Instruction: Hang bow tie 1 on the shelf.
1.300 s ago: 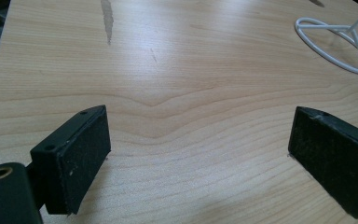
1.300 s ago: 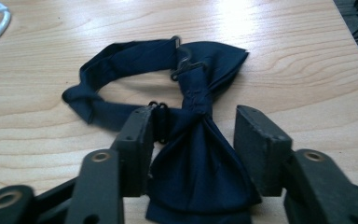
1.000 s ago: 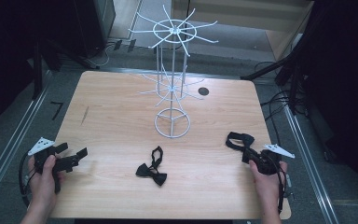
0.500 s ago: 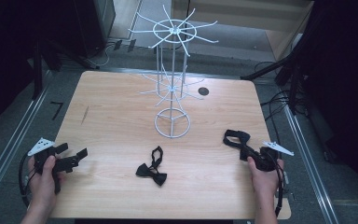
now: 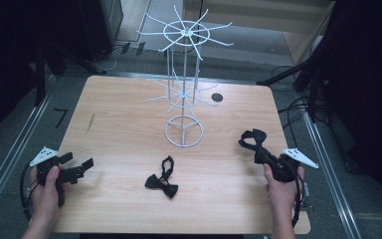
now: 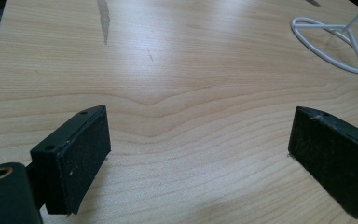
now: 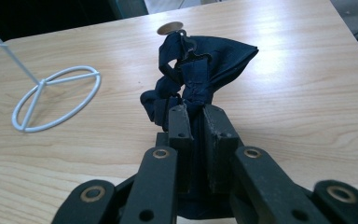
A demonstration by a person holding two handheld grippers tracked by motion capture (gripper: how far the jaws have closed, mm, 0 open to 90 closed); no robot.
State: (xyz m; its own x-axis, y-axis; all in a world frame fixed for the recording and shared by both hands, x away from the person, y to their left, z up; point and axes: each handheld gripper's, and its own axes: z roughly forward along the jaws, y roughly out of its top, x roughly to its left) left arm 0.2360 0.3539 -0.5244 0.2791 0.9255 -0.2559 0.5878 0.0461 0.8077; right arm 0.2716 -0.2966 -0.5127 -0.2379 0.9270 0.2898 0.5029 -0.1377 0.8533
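- Two bow ties are in sight: a dark blue bow tie point(image 7: 200, 70) clamped in the right gripper point(image 5: 260, 155), and a black bow tie point(image 5: 162, 179) lying flat on the wooden table point(image 5: 119, 114)
- One white wire rack point(image 5: 184, 84) stands near the middle of the table, with one ring base point(image 6: 335, 44) and two tiers of spokes
- Two grippers are at work, one in each of the person's hands, and each carries one grey three-cornered plate
- In the right gripper view the two black jaws stand narrow and pinch the dark blue bow tie at its lower end; the cloth rises bunched straight out beyond the jaw tips
- In the high view that bow tie hangs in the air at the tip of the right gripper, over the right side of the table, clear of the wood and to the right of the rack's base
- The left gripper point(image 5: 77, 169) rests at the table's left near edge with its jaws spread wide; in the left gripper view bare wood shows between the two pads point(image 6: 81, 163)
- The black bow tie lies between the two grippers, near the front of the table, apart from both and just in front of the rack's ring base
- One small dark round spot point(image 5: 217, 97) sits on the table behind the rack
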